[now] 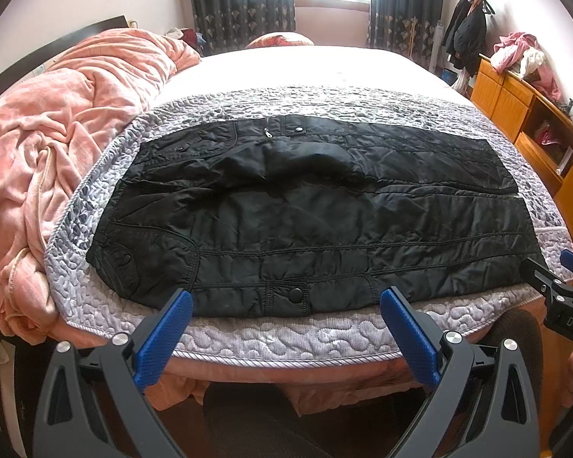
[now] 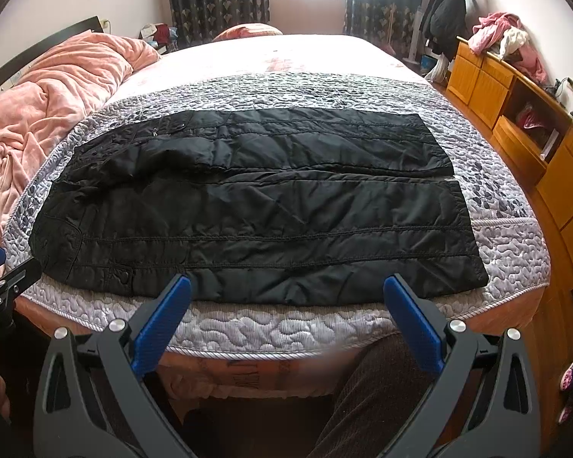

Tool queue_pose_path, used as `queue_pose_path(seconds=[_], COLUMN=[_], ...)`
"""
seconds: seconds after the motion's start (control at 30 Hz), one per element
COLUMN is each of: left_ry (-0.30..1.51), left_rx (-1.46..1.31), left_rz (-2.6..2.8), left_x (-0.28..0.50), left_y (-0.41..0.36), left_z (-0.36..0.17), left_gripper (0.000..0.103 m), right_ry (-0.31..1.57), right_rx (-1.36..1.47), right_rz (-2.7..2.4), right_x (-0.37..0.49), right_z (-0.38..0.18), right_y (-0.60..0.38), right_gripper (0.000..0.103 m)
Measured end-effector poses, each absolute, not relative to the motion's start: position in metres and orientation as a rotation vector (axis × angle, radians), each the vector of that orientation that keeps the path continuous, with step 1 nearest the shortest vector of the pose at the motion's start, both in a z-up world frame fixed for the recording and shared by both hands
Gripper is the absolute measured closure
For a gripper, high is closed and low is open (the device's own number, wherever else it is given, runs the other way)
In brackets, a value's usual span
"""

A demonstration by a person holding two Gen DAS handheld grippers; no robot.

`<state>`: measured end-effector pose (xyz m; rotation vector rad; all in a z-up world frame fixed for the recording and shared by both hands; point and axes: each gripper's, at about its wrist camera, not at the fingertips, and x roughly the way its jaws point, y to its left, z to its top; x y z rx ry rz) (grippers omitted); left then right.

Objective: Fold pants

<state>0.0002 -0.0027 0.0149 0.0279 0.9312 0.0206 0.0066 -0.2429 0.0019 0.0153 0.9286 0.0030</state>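
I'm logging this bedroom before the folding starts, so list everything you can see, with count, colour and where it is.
pants: one, black, spread flat on the quilt, waist to the left
quilt: one, grey patterned, across the bed's near end
blanket: one, pink, bunched at the left
curtains: two, dark patterned, beside the window
cabinet: one, orange wood, right wall
clothes pile: one, pink and white, on the cabinet
coats: dark, hanging near the right corner
left gripper: blue pads, open, empty, at the near edge
right gripper: blue pads, open, empty, at the near edge
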Motion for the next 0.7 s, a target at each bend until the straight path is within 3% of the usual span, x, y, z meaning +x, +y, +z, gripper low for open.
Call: queue_pose_path(seconds=[0.7], left_ry=[0.935], left_rx=[0.032], left_rz=[0.021], left_x=[-0.0003], left_y=[0.0], left_z=[0.0143], left_gripper=[0.004], right_ry=[0.941], right_rx=[0.022], right_rz=[0.01], right_x=[0.0092], right_z=[-0.0039], right_y=[-0.2441], right_gripper=[0.003])
